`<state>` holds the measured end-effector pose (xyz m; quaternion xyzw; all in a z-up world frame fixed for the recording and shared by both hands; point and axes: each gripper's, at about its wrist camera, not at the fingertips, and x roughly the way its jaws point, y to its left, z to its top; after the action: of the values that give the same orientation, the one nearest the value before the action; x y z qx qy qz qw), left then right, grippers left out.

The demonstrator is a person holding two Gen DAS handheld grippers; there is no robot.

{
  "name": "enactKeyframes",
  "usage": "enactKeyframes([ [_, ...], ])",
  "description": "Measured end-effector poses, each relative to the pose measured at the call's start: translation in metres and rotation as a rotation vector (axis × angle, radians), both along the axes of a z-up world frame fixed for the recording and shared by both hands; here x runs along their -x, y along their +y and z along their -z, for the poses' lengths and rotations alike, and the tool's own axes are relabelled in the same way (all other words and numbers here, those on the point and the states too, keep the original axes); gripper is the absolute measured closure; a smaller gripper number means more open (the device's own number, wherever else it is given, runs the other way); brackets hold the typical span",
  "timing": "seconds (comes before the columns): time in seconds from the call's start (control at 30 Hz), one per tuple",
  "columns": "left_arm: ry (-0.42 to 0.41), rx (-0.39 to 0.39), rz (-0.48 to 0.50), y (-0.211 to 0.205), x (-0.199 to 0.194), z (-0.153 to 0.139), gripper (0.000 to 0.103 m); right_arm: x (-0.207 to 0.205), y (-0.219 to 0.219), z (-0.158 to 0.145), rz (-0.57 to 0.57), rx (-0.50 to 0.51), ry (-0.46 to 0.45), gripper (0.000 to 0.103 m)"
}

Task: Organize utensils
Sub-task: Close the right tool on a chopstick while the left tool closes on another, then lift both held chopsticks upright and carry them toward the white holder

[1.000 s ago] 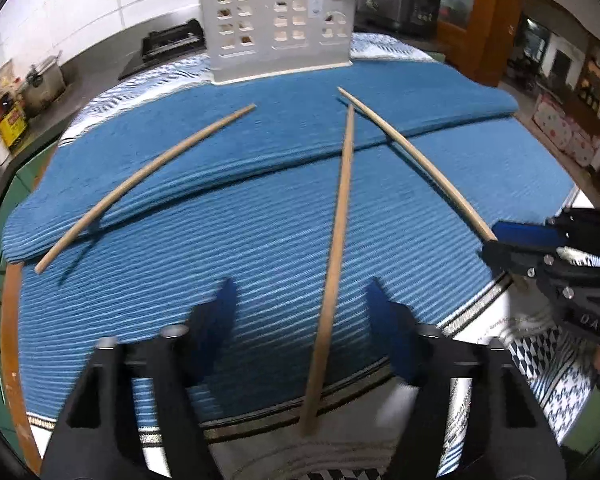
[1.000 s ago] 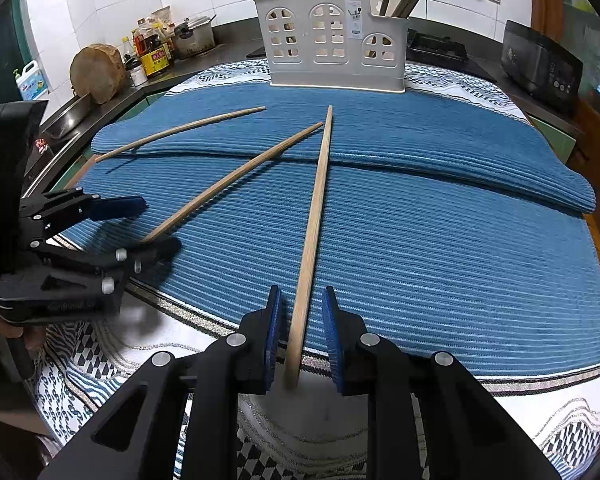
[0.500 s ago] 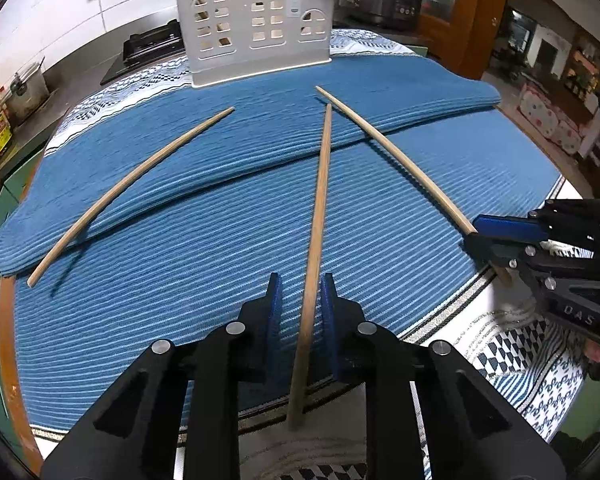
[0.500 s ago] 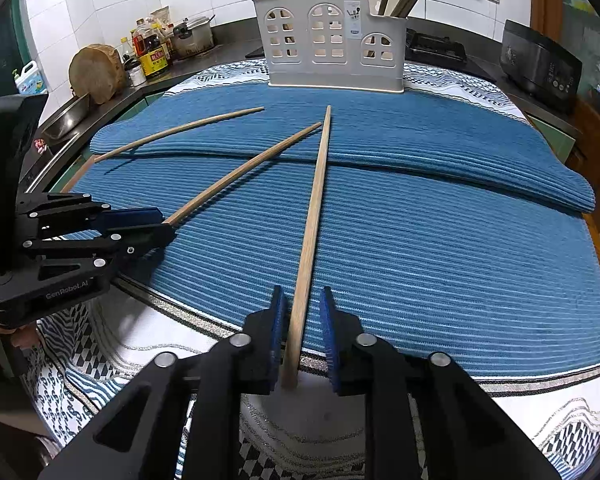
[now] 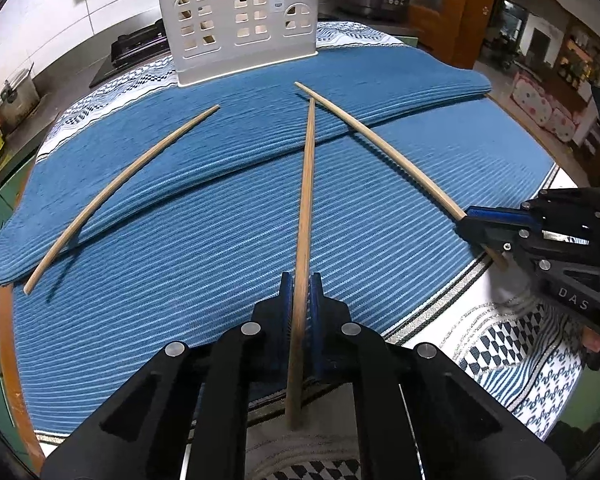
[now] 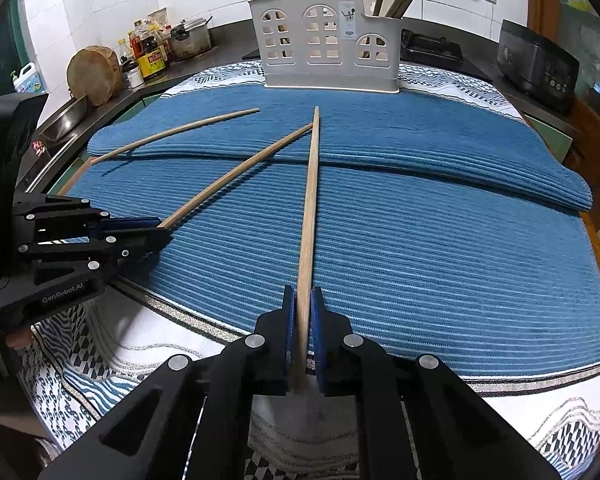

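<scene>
Pinching a chopstick each, both grippers' fingers; chopping block only in right view

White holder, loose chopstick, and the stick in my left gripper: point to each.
White holder [image 6: 324, 46], right wrist view, front wall.
Loose chopstick [image 5: 132, 184], left wrist view, mid-shaft on the blue mat.
Left-held chopstick [image 5: 307, 184], left wrist view, shaft ahead of the pads.
</scene>
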<state>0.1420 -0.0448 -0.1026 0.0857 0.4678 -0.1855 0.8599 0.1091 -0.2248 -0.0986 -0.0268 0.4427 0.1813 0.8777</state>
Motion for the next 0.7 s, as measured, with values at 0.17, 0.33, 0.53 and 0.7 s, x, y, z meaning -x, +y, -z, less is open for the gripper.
enactKeyframes([
  [0.17, -0.02, 0.05, -0.01, 0.004, 0.003, -0.005, 0.097, 0.003, -0.002, -0.003, -0.002, -0.008, -0.012, 0.096],
  [0.33, -0.042, 0.069, -0.013, 0.006, 0.006, -0.012, 0.097, 0.006, -0.005, -0.015, -0.005, -0.015, -0.046, 0.096],
  [0.53, -0.063, 0.105, -0.015, 0.008, 0.008, -0.02, 0.097, 0.009, -0.007, -0.03, -0.002, -0.03, -0.084, 0.096],
  [0.7, -0.027, 0.072, -0.015, 0.005, 0.006, -0.01, 0.097, 0.011, -0.007, -0.042, 0.0, -0.036, -0.116, 0.096],
])
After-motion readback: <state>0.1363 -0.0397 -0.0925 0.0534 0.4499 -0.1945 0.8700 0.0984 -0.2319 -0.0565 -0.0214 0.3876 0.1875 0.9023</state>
